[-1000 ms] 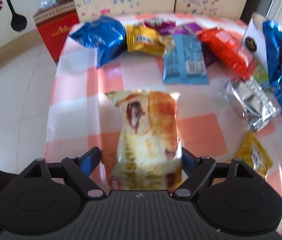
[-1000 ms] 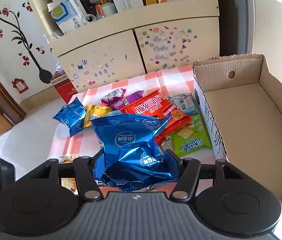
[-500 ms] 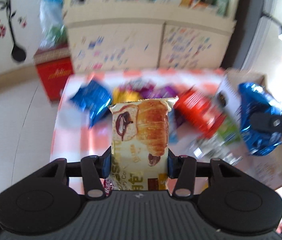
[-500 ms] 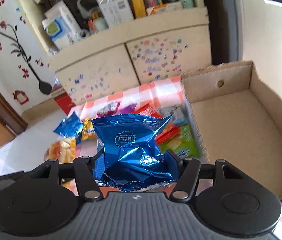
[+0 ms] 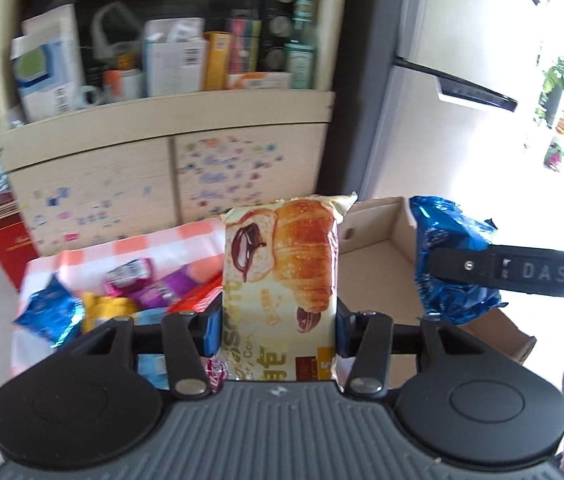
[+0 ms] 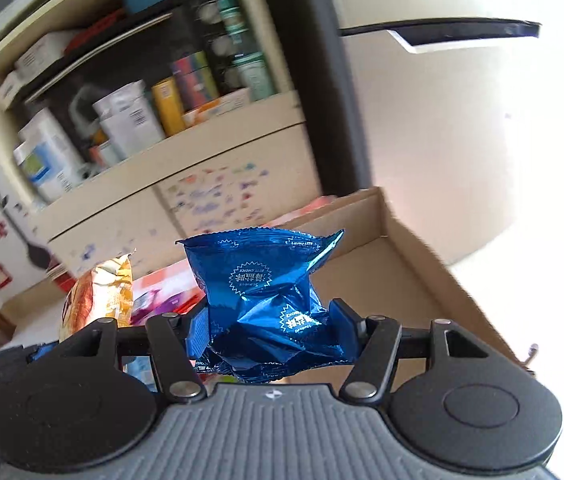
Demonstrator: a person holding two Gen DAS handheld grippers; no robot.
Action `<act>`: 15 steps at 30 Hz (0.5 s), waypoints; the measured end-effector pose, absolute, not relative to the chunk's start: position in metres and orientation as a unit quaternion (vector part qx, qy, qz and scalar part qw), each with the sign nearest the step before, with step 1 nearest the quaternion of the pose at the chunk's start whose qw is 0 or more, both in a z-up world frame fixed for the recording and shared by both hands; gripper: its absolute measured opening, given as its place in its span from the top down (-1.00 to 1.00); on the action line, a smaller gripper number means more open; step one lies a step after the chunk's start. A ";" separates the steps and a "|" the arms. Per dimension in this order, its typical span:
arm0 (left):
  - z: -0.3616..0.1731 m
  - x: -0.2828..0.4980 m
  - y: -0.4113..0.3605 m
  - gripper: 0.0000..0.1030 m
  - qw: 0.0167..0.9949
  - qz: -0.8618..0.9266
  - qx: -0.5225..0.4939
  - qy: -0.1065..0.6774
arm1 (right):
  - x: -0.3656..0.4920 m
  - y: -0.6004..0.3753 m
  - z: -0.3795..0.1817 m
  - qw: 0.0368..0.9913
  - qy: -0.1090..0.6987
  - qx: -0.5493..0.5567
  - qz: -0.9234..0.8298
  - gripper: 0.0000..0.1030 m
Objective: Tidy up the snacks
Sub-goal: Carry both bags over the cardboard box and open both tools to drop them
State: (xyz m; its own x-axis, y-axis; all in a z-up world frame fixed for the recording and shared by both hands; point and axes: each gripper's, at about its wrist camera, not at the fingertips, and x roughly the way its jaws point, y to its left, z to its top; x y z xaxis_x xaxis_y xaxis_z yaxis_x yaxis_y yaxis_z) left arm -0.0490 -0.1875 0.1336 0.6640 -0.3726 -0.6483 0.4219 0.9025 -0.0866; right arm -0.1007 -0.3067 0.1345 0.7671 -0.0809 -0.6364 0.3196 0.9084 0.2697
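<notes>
— Blue foil packet [image 6: 270, 308]: where is it?

— Pinched between the fingers of the right tool [image 6: 272, 330], held in the air in front of the open cardboard box [image 6: 413, 264].

— And the left tool [image 5: 278, 330]?

— Clamped on a croissant packet [image 5: 282, 280], held upright above the bench [image 5: 162, 246] with its checked cloth.

— What remains on the bench?

— Several packets left of the box: blue [image 5: 48, 312], yellow [image 5: 104, 310], purple [image 5: 162, 288]; one looks red, though blur makes it uncertain.

Blue foil packet [image 6: 270, 300], yellow croissant-print packet [image 5: 282, 280], pink-and-white checked tablecloth [image 5: 122, 250].
</notes>
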 end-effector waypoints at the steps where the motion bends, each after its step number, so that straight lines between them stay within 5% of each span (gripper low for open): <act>1: 0.133 -0.050 -0.195 0.04 0.911 -0.222 0.040 0.346 | -0.101 -0.309 0.135 0.921 0.322 0.187 -0.115 -0.31; 15: 0.095 -0.020 -0.263 0.04 0.875 -0.263 0.003 0.407 | -0.087 -0.351 0.133 0.898 0.323 0.243 -0.176 -0.31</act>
